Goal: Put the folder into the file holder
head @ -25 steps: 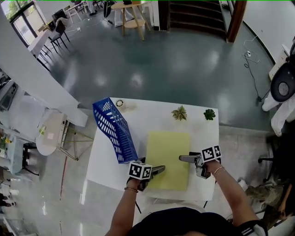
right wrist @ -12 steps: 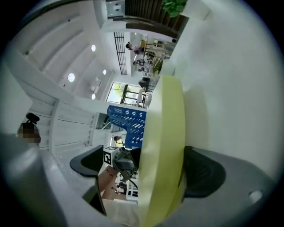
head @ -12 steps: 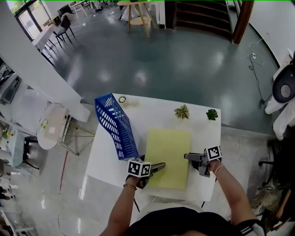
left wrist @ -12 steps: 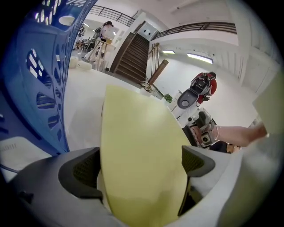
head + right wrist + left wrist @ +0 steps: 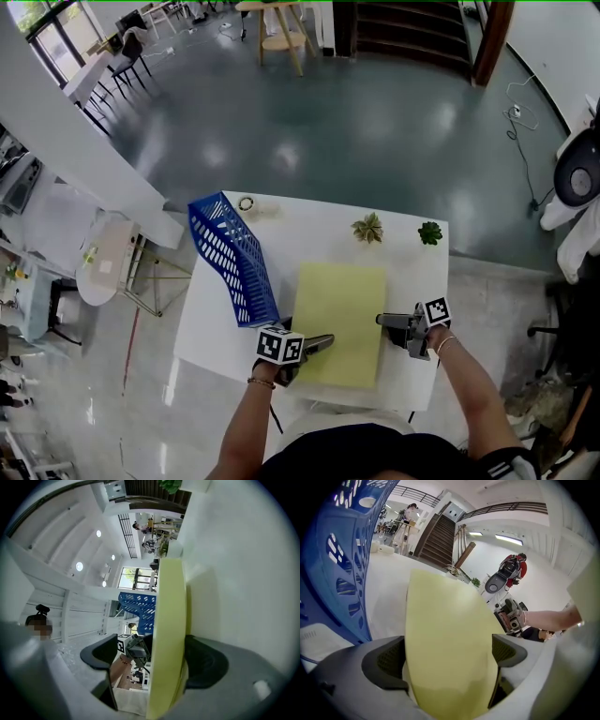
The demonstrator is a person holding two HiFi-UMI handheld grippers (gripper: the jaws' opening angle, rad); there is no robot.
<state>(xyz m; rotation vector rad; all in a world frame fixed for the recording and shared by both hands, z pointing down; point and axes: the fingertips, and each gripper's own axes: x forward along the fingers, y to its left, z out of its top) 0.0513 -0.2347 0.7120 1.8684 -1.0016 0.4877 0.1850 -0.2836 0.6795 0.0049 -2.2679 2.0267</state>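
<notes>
Pale yellow flat folder [image 5: 339,309]: right claw [image 5: 381,321], just closing around its edge, not yet pinching; seat fully before lifting. Left claw [image 5: 327,341] spread, straddling near corner.

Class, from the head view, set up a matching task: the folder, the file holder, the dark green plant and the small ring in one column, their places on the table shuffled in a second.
Things:
1. folder
2. file holder
3. dark green plant
4. small ring

Places:
A. far left corner of the table
B. far right corner
C. flat in the middle, reaching the near edge
D. along the left edge

Pairs: 1-C, 2-D, 3-B, 4-A
</notes>
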